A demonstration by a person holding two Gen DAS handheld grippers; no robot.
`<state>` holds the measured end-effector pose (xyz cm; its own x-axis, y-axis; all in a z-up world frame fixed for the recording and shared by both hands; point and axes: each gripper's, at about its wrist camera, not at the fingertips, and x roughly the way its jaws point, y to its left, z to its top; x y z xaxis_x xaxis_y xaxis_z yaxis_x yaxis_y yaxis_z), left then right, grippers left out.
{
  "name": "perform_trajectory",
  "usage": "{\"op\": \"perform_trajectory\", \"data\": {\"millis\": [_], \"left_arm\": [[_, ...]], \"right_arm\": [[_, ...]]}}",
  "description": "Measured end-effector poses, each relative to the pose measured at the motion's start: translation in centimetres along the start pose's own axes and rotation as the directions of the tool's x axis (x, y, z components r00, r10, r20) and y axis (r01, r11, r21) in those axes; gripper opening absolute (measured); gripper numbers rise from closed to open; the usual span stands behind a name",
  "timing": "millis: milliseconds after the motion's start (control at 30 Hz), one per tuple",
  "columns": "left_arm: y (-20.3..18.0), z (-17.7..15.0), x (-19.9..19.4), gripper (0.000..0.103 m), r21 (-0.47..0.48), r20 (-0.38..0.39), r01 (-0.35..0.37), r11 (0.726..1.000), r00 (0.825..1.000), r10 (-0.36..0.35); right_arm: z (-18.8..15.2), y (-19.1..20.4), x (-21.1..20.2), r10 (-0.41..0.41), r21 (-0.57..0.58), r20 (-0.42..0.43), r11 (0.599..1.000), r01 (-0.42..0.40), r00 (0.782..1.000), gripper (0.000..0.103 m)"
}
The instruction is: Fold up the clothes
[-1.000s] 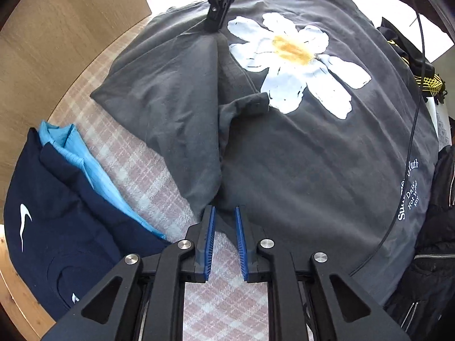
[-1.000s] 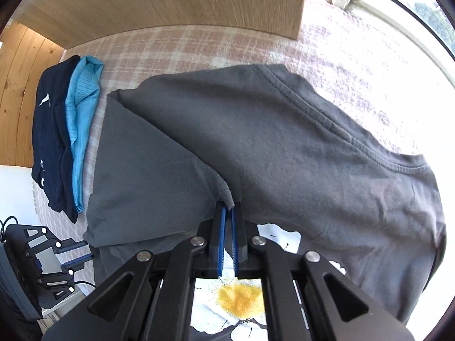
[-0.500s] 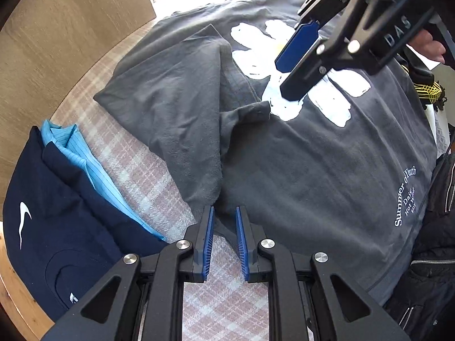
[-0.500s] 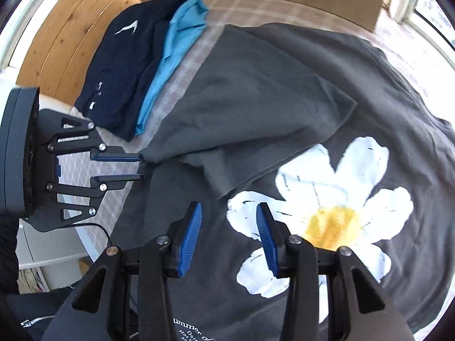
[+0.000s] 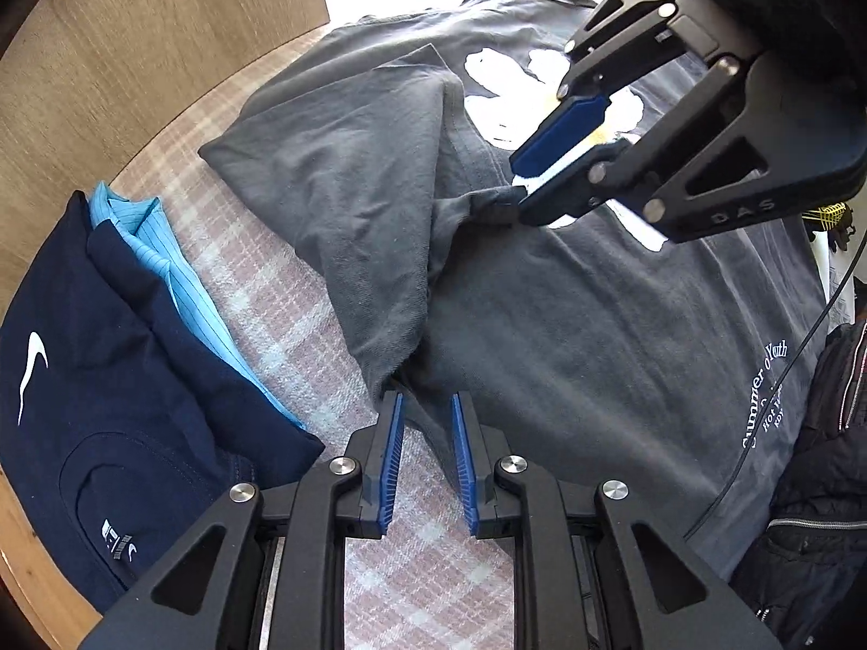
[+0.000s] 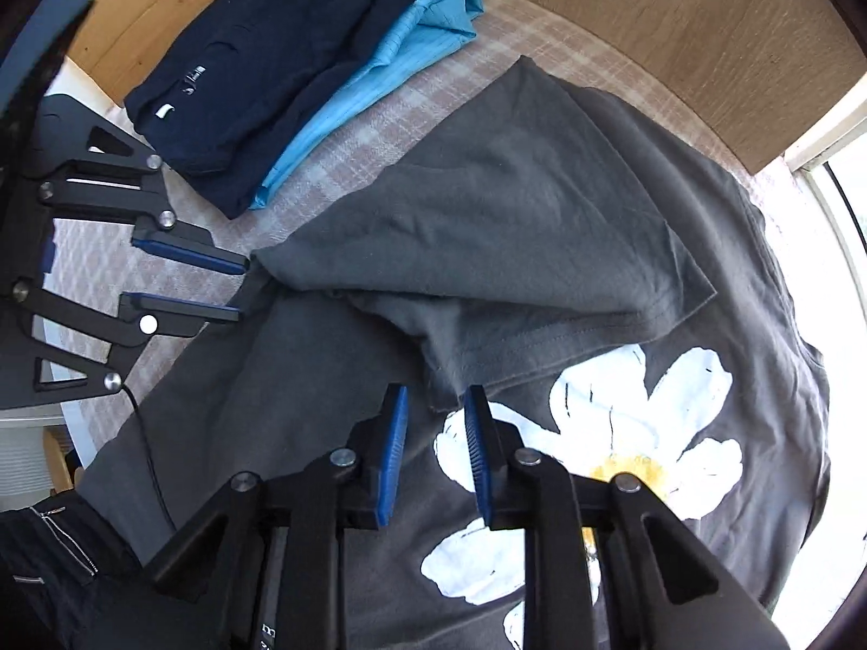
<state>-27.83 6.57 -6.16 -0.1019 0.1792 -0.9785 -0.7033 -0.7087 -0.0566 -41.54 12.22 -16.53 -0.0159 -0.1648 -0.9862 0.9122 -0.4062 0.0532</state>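
Holding both tongs spread over my grey daisy tee [image 5: 569, 325], left gripper [image 5: 426, 417] and right gripper [image 6: 433, 411] pinching nothing; hem print's reading "Summer of Youth" [image 5: 767, 379], navy shirt [image 5: 108, 368] showing a white swoosh.

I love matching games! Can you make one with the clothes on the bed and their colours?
Things:
1. T-shirt with the flower
2. Top with the white swoosh
3. Shirt tucked beside that top
4. Flower's middle

Colours:
A. light blue
B. yellow
C. dark grey
D. navy

Pairs: 1-C, 2-D, 3-A, 4-B
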Motion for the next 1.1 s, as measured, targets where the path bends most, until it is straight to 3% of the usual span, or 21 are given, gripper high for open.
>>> {"op": "perform_trajectory", "data": {"millis": [133,500,700,800,933,1033,1100], "left_arm": [[-0.1,0.0,0.2,0.019,-0.007,-0.005,0.006,1.0,1.0,-0.006],[-0.8,0.0,0.3,0.019,-0.006,-0.016,0.02,1.0,1.0,-0.02],[-1.3,0.1,0.4,0.022,0.002,-0.019,0.028,1.0,0.999,-0.028],[-1.3,0.1,0.3,0.022,-0.005,-0.017,0.031,1.0,0.999,-0.031],[-1.4,0.1,0.2,0.023,-0.015,-0.017,0.039,0.999,0.999,-0.039],[-1.9,0.0,0.1,0.024,-0.003,-0.019,0.035,0.999,0.999,-0.035],[-2.2,-0.1,-0.1,0.028,0.003,-0.018,0.032,0.999,0.999,-0.032]], "right_arm": [[-0.3,-0.2,-0.9,-0.053,-0.019,0.025,0.998,0.054,0.998,0.026],[1.3,-0.5,2.3,-0.082,-0.03,-0.055,0.996,0.08,0.995,0.026],[0.9,-0.4,0.5,-0.054,-0.053,-0.004,0.997,0.054,0.999,0.027],[0.2,-0.3,-0.8,-0.044,-0.071,0.041,0.996,0.047,0.998,0.042],[-0.2,0.0,-1.5,0.039,-0.072,0.049,0.997,-0.035,0.998,0.042],[-0.1,0.1,-1.3,-0.03,-0.074,0.064,0.997,0.035,0.998,0.042],[0.0,-0.6,-1.3,-0.033,-0.047,0.066,0.998,0.037,0.997,0.042]]}}
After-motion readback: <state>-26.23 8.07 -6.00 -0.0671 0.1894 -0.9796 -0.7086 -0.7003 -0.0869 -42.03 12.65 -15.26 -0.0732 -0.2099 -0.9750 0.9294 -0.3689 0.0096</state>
